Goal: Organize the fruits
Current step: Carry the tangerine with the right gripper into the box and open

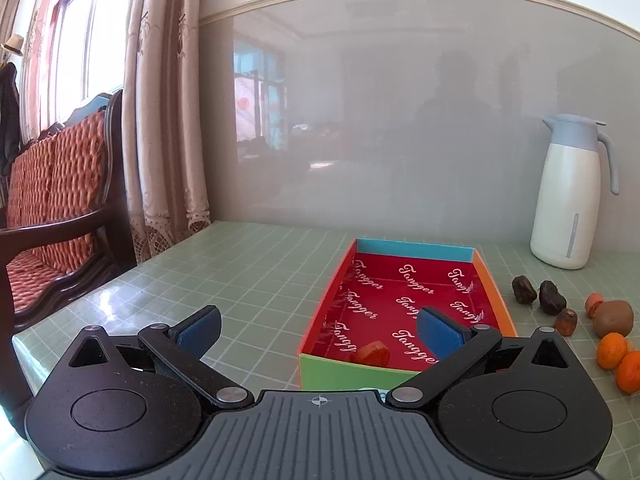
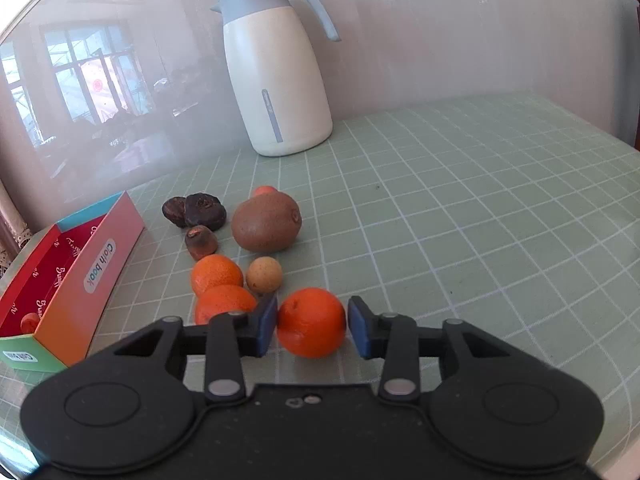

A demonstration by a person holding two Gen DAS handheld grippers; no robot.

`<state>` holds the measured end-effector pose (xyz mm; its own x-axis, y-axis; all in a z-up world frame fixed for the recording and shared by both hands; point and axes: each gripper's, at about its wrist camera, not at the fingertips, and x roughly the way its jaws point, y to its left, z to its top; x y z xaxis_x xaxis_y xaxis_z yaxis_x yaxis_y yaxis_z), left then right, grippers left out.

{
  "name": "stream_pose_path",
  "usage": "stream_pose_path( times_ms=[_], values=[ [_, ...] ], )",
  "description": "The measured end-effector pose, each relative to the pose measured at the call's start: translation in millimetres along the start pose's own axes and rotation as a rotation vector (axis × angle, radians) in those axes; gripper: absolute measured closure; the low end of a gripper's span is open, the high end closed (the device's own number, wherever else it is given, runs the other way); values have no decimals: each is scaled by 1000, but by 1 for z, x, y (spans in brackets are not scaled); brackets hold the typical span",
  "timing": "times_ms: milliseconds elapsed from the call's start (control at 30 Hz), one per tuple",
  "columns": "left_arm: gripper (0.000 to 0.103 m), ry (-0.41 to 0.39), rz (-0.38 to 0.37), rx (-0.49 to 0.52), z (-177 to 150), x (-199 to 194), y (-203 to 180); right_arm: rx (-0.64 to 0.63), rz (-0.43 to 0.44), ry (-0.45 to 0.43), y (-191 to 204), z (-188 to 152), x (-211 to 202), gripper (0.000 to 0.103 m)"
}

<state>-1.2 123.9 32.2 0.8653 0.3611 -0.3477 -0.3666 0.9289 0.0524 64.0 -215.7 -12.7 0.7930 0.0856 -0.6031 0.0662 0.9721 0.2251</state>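
- On the green checked desk, a small round orange fruit is sitting between the two blue pads of the right tool.
- One pad is touching the fruit and the other is standing just off it, so the tool is not squeezing it.
- Just behind it, two more small oranges, a little tan ball fruit, a fuzzy brown kiwi and three dark wrinkly dried fruits are lying close together.
- A tall white jug with a pale blue lid is standing by the wall.
- Off to the left, a bright cardboard box with a red inside is holding one small orange-red fruit near its front corner.
- The left tool is hanging over the front of the box with its pads wide apart, holding nothing.
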Motion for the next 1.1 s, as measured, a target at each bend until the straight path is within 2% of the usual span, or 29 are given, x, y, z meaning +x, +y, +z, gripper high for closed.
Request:
stream_pose_path(
  times_ms=[67,233,433,500,600,900,1100],
  values=[
    [0,-2,1,5,0,-1,-1,16,22,22,-1,-2,2,66],
    [0,-2,6,0,0,0,1,-12,30,5,4,-3,-2,67],
    [0,2,24,-37,1,1,11,-24,12,-50,7,0,-12,67],
    [0,4,35,-46,1,1,15,-31,33,-65,13,3,-15,67],
    [0,12,55,-64,0,3,26,-92,88,-88,36,7,-17,67],
    [0,35,149,-101,-9,5,66,-256,296,-54,127,6,-4,67],
    [0,68,212,-150,-17,8,98,-334,397,-51,178,9,3,67]
  ],
)
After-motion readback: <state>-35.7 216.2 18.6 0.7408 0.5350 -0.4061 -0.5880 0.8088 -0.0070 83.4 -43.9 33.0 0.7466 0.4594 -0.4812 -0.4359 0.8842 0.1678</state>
